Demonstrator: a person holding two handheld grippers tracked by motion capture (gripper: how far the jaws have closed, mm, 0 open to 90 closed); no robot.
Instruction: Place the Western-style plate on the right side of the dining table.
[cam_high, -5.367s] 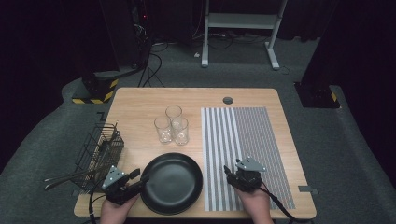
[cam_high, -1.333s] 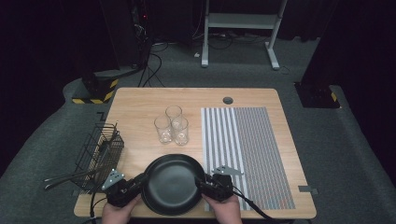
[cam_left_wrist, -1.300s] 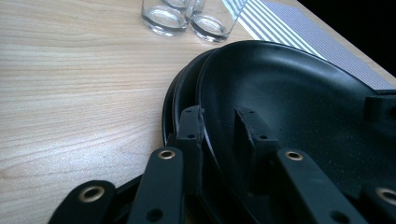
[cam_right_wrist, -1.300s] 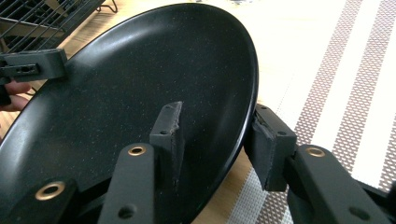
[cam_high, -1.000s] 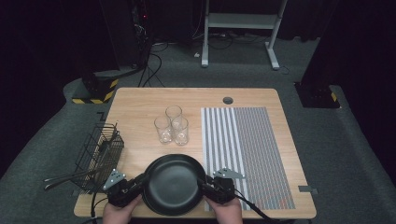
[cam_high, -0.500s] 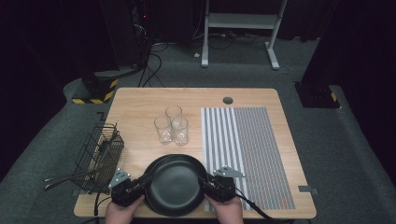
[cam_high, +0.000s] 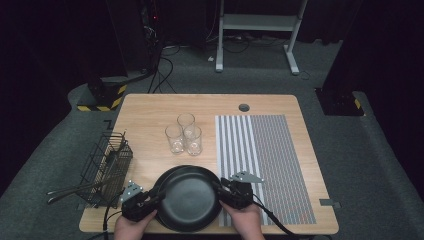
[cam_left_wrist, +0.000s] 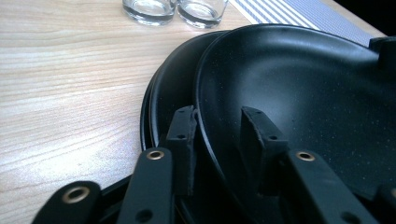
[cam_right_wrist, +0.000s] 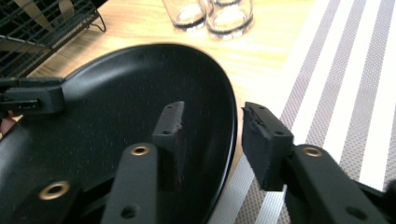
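We are working on the black plate, which is lying at the near edge of the desk, its right rim just overlapping the striped mat. In the left gripper view it looks to be the upper plate of a stack, with the rim of a second plate showing beneath it on the left. Our left claw is sitting at the plate's left rim and our right claw at its right rim, one on each side, probably so that the wide, flat plate stays level when lifted. Both claws have just been opening. In the left gripper view the rim is passing between the two jaws with a gap at each pad, so that claw is standing loose around the rim and not pinching it. In the right gripper view one jaw is over the plate's inside and the other is out over the mat, well clear of the rim, so this claw too is standing open astride the edge. We judge the plate to be resting on its own weight here, let go by both sides. Beyond it three glasses are standing close together near the middle of the desk, and a wire basket with long utensils sticking out is sitting at the left edge.
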